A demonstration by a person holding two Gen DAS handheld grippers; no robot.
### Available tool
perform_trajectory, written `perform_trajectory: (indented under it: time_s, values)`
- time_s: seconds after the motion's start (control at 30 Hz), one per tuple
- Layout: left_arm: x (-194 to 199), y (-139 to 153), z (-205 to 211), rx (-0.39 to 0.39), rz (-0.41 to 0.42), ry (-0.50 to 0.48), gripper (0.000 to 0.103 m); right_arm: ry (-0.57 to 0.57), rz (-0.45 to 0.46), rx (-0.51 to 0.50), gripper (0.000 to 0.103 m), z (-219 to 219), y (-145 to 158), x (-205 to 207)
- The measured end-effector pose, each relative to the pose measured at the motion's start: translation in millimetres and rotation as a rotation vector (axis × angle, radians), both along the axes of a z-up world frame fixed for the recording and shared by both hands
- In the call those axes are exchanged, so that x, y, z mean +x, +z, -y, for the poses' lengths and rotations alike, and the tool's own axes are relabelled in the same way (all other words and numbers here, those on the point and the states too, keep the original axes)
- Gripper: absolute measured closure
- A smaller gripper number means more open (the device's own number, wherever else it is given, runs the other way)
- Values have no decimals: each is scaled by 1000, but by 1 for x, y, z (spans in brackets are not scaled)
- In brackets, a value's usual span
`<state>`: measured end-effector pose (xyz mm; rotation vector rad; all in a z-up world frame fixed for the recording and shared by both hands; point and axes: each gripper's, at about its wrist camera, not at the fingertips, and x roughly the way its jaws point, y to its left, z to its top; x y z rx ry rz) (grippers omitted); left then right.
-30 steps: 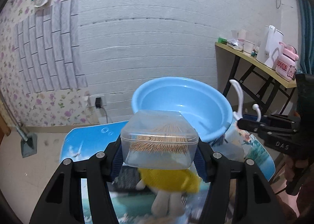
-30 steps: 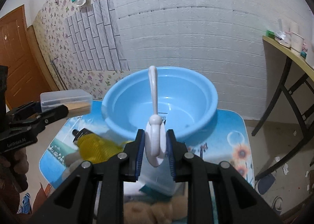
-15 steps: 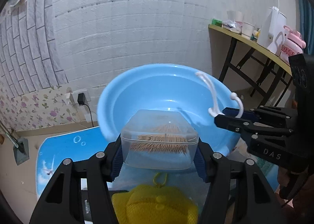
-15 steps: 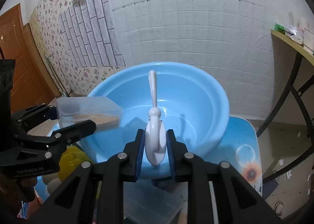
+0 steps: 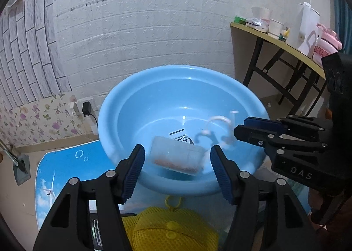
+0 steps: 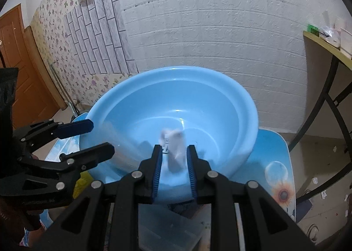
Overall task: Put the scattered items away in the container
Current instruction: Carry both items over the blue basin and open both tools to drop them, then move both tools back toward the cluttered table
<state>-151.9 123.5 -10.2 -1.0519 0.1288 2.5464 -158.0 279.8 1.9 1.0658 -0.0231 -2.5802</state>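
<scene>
Both grippers hang over the near rim of the blue basin [image 5: 182, 88], and the step in hand looks like letting two things drop into it; the left gripper [image 5: 177, 162] has its fingers apart and opening, and the clear box of toothpicks [image 5: 177, 158] sits blurred between them, touching neither pad, already inside the basin's near wall; the right gripper [image 6: 173, 163] also shows a gap on each side of the white hook [image 6: 175, 152], which is smeared as if falling, so its fingers no longer clamp it, though the blur makes that hard to be sure of; to do this well, I judge, both grippers should stay level above the basin until the box and hook have settled on its floor, then lift straight back over the near rim without knocking it; the risk is the box landing on its edge and popping open; the yellow mesh pouch [image 5: 171, 229], just outside the basin's near rim on the table [image 5: 61, 163], looks the likely next pick.
</scene>
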Motion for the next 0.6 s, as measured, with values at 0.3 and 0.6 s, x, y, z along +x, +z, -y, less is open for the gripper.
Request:
perform_trajectory:
  time_s: [0.3,0.6]
  values:
    - [24,16,4,-7,-32,8,38,-29,-6,-7,80,-9,14,24]
    - [71,32,23,-14,-73,31,15,-25,50,-10,80,-9,15,59]
